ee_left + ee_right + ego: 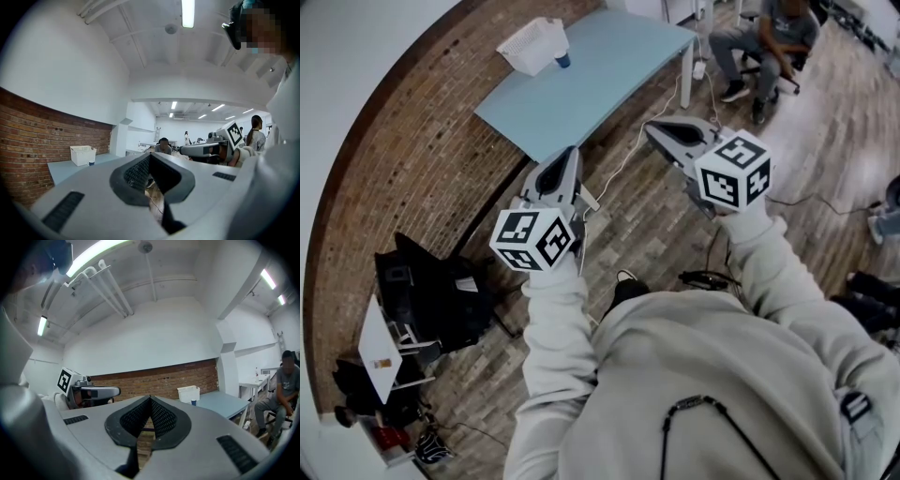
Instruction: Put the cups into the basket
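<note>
A white mesh basket (532, 45) stands at the far end of a light blue table (609, 80), with a small blue cup (563, 61) on the table right beside it. Both grippers are held level over the wooden floor, well short of the table. My left gripper (573, 150) is shut with nothing in it, and so is my right gripper (649, 127). The left gripper view shows closed jaws (150, 155) with the basket (82, 155) and cup (91, 163) far off. In the right gripper view the jaws (150, 397) meet, basket (188, 393) and cup (193, 402) beyond.
A person sits on a chair (764, 42) past the table's right end. A white cable (628, 155) runs across the floor below the table. Black bags and clutter (431, 300) lie by the brick wall (412, 159) on the left.
</note>
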The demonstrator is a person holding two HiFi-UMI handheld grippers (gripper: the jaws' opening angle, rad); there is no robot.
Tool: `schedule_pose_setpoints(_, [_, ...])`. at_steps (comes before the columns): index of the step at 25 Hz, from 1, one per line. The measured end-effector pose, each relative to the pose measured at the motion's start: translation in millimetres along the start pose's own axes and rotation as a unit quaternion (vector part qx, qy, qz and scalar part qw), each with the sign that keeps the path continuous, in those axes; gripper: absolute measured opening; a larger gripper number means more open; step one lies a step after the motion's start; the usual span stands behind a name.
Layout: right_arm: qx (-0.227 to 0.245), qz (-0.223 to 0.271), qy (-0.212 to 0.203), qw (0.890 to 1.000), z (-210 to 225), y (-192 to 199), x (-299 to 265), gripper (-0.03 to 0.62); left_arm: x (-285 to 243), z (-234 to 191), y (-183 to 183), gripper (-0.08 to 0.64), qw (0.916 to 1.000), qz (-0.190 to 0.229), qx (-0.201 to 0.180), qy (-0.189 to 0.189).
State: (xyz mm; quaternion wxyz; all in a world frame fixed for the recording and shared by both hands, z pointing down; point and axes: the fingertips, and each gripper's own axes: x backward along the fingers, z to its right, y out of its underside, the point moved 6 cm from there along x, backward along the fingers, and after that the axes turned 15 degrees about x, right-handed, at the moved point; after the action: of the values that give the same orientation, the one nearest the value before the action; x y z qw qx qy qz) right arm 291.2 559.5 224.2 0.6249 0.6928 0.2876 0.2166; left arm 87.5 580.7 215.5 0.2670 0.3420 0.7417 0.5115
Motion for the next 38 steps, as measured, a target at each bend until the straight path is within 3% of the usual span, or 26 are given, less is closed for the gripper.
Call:
schedule_pose_setpoints(12, [-0.008,-0.021,-0.008,1.0,39.8,22.4,-64.4,0.005,-52.6,-67.1,-6.1,-0.005,0.9998,0.003,0.011,0.016])
schedule_pose_setpoints(18, [0.003,-0.035,-0.028,0.999,57.0,7.7,-132.4,0.005,-79.7,-127.6,-39.5,-0.005,0.9995,0.016,0.025,0.01])
schedule_pose_setpoints(29, [0.003,-0.053,-0.018,0.998,99.7,6.6,-238.8,0.005,-132.7,-231.0,-70.2,-0.005,0.999,0.004,0.039,0.02])
schedule_pose_setpoints(38, [-0.005,-0.072,0.001,0.997,133.1,26.6,-292.6,0.005,-176.8,-290.6,-66.5,-0.005,0.9977,-0.017,0.056,0.035])
